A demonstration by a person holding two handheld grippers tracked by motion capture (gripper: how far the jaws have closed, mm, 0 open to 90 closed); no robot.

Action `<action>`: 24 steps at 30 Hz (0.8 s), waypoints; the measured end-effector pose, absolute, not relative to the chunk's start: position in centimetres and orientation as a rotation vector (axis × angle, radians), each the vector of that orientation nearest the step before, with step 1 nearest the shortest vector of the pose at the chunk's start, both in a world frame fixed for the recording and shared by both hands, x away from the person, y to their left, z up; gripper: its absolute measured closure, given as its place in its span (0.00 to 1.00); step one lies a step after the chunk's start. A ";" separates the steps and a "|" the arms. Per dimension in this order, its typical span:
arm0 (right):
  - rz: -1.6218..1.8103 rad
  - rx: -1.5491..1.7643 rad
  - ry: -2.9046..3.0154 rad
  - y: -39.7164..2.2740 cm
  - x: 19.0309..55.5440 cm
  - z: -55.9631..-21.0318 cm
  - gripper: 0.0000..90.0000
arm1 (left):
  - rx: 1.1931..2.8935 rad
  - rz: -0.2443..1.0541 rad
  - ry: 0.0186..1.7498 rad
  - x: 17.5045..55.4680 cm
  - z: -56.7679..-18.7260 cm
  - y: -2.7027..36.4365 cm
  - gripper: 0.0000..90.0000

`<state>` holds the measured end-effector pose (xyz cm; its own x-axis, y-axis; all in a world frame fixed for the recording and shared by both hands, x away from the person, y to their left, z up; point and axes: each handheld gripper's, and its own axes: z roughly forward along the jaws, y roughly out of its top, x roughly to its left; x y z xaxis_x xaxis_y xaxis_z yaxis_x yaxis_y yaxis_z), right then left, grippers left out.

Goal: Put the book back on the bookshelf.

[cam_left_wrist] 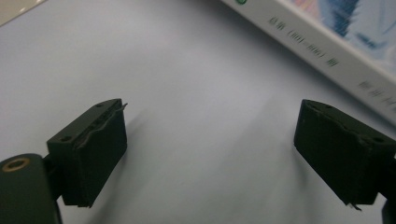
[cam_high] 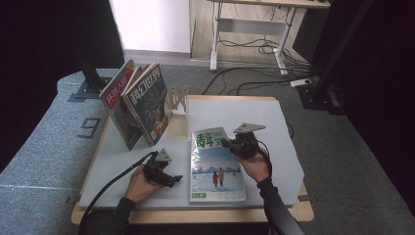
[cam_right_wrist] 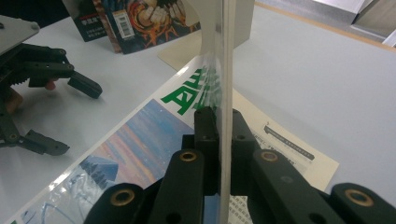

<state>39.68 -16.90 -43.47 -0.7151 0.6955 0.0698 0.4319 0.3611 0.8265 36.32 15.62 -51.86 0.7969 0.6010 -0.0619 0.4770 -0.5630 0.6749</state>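
A magazine (cam_high: 218,169) with green title characters and a snowy cover picture lies flat on the white table (cam_high: 274,122). My right gripper (cam_high: 229,143) is at its upper right corner, shut on the edge of the cover. In the right gripper view the jaws (cam_right_wrist: 223,119) pinch the glossy cover sheet (cam_right_wrist: 224,56), which stands raised and curled above the inner page (cam_right_wrist: 285,149). My left gripper (cam_high: 171,174) rests on the table just left of the magazine, open and holding nothing. In its own view the left gripper (cam_left_wrist: 212,116) shows bare table between its fingers, with the magazine's edge (cam_left_wrist: 336,42) beyond them.
Two magazines (cam_high: 142,103) stand leaning against a wooden book stand (cam_high: 177,100) at the table's back left. The table's front edge (cam_high: 195,214) runs just in front of both hands. Beyond the table are grey floor, cables and a desk frame (cam_high: 249,44).
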 end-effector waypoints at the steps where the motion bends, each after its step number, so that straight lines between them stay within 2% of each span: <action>1: 1.288 0.993 2.331 -17.0 39.5 -43.4 0.95 | 2.264 0.219 0.790 36.3 -51.7 15.5 0.13; 14: 1.313 0.938 2.300 -17.8 38.0 -42.1 0.95 | 2.149 0.100 0.723 37.5 -49.1 13.8 0.16; 24: 1.317 0.923 2.293 -18.0 37.6 -41.9 0.95 | 2.215 0.024 0.660 37.9 -50.1 11.4 0.18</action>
<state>37.60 -17.95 -41.93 -0.7314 0.6813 0.0275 0.3670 0.3595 0.8579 37.94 11.39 -50.13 0.8632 0.4660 -0.1941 0.4508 -0.5385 0.7119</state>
